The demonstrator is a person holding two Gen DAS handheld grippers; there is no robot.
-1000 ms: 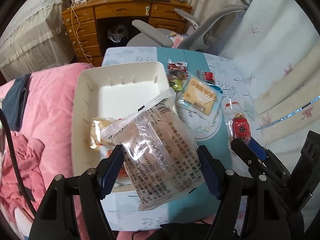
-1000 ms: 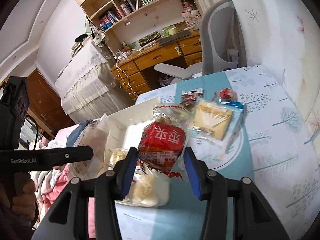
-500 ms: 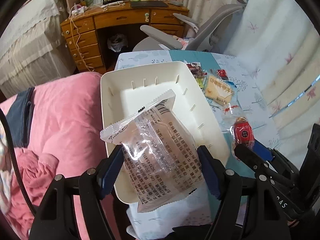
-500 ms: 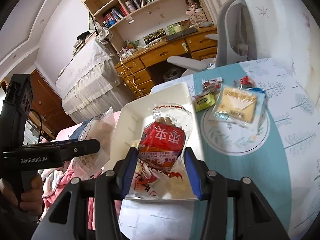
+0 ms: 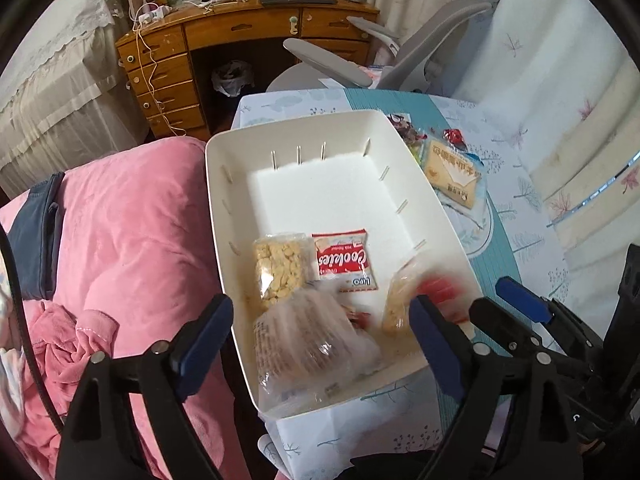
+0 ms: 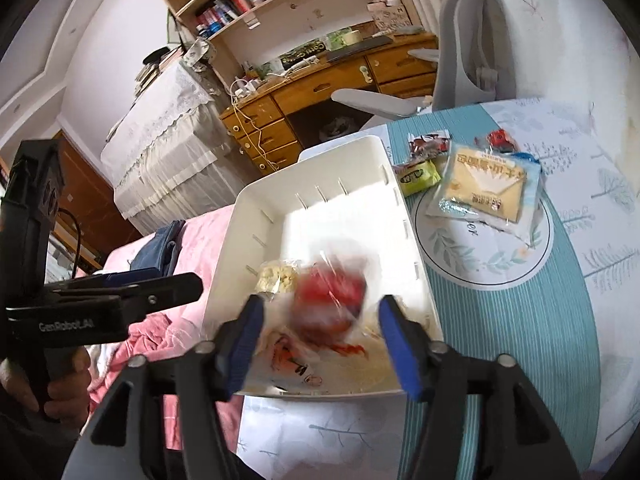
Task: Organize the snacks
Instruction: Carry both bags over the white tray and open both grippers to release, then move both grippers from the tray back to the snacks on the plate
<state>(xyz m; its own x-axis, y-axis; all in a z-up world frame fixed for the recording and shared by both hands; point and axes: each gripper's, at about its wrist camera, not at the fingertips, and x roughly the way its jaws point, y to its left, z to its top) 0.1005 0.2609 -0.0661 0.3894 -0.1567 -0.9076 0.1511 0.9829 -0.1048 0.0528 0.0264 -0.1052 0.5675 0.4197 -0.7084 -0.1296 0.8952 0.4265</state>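
— Over the white plastic bin both grippers hang with jaws apart, having just been opening. The left gripper has a blurred clear-wrapped snack pack between its blue pads, untouched by them, low in the bin's near end.

— From the right wrist, the right gripper has a blurred red-and-clear snack bag between its jaws, also free of the pads. What does the left view add?

— A red "Cookies" packet and a clear bag of pale yellow puffed pieces lying flat on the bin floor. The right view shows only the puffed bag.

— And mine shows a green wrapped sweet beside the bin, plus a yellow cracker pack on a round printed mat.

— The tabletop wears a teal and white tree-print cloth. A pink blanket lies left of it, a wooden desk and grey chair behind.
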